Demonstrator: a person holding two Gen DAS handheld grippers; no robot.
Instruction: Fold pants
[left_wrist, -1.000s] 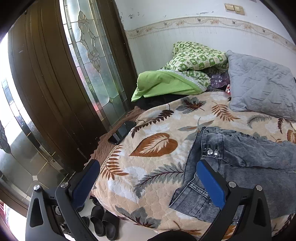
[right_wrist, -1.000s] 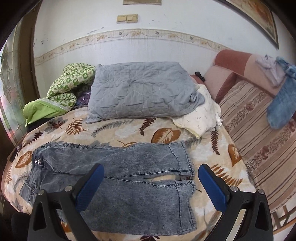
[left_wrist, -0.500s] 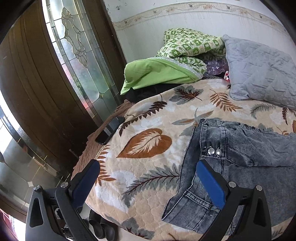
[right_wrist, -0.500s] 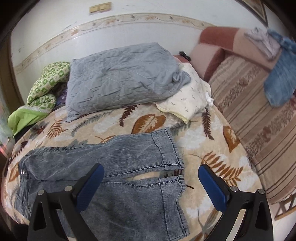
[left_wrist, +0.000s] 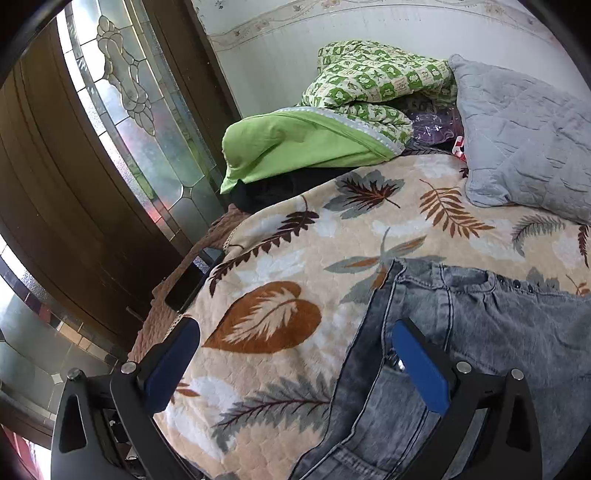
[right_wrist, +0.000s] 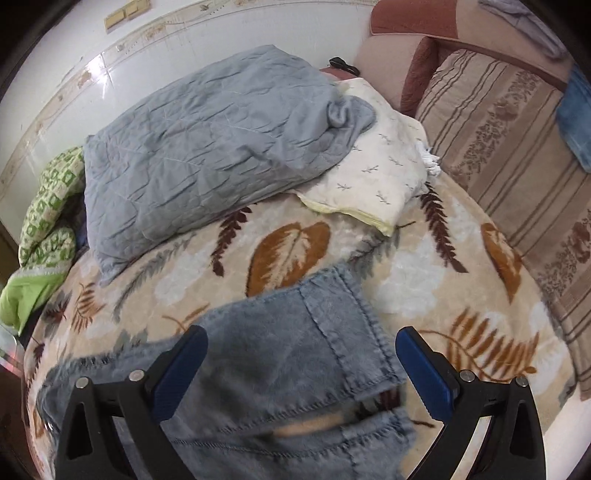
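Observation:
Grey-blue denim pants (left_wrist: 491, 332) lie flat on a leaf-patterned bedspread (left_wrist: 295, 258). In the left wrist view my left gripper (left_wrist: 295, 365) is open, low over the waistband end, its right finger above the fly area. In the right wrist view the pants' leg hems (right_wrist: 332, 332) lie directly below my right gripper (right_wrist: 301, 369), which is open and empty, its jaws spanning the far leg's cuff. The two legs lie side by side with a narrow gap between them.
A grey quilted pillow (right_wrist: 207, 147) and a cream pillow (right_wrist: 373, 177) lie at the back of the bed. Green bedding (left_wrist: 332, 140) is piled at the back left. A striped headboard cushion (right_wrist: 517, 166) stands right. A glass door (left_wrist: 129, 129) and a phone (left_wrist: 192, 280) are left.
Both grippers have moved down and forward, closer to the pants: the left toward the waistband, the right toward the leg cuffs. Both stay open.

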